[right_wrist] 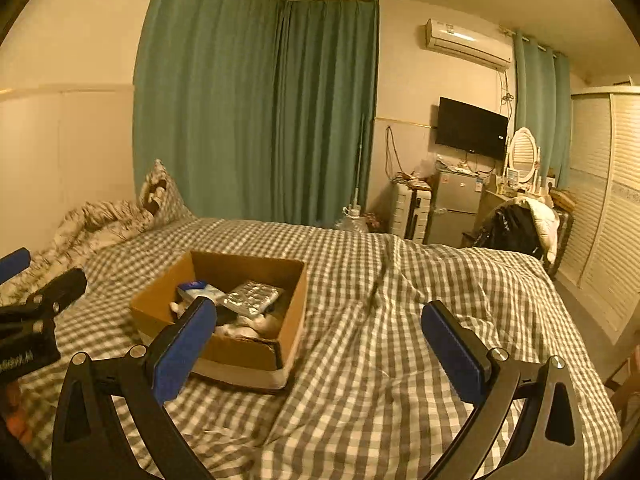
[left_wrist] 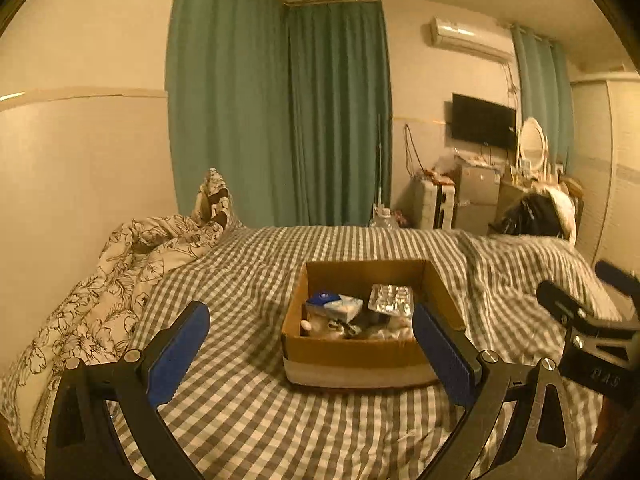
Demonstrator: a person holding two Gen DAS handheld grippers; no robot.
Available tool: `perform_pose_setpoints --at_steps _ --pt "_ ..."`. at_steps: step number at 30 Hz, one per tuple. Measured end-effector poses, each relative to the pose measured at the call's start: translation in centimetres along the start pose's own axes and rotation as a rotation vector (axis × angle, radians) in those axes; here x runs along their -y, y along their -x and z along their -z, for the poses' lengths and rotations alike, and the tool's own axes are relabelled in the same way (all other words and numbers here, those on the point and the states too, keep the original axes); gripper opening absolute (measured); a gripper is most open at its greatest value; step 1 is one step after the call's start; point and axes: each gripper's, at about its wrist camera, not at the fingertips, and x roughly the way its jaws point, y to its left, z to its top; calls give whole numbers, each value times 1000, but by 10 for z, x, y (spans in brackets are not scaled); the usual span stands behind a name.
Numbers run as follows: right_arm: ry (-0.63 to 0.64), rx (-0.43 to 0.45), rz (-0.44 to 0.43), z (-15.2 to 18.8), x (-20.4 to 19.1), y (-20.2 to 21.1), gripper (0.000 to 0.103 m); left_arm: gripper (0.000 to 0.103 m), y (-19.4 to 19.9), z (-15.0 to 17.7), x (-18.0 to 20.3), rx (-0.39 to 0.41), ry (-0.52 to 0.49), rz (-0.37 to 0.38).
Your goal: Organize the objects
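Observation:
An open cardboard box (left_wrist: 360,354) sits on the checked bed; it also shows in the right wrist view (right_wrist: 160,304). Inside lie silver blister packs (left_wrist: 391,299) (right_wrist: 252,297), a blue-and-white pack (left_wrist: 332,302) (right_wrist: 200,289) and small white items. My left gripper (left_wrist: 310,344) is open and empty, held above the bed just in front of the box. My right gripper (right_wrist: 318,344) is open and empty, to the right of the box; it also shows in the left wrist view (left_wrist: 588,300).
The bed has a grey checked sheet (right_wrist: 400,360). A crumpled floral duvet (left_wrist: 120,264) and a pillow lie at the left by the wall. Green curtains (left_wrist: 280,120), a small fridge (right_wrist: 456,204), a chair with clothes (right_wrist: 520,228) and a wardrobe (right_wrist: 600,200) stand beyond.

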Motion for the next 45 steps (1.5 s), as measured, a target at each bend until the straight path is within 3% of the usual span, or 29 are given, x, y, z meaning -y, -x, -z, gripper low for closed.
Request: perform_pose_setpoints --at_steps 45 --pt "0 -10 -31 5 -6 7 103 103 1 8 -3 -41 9 2"
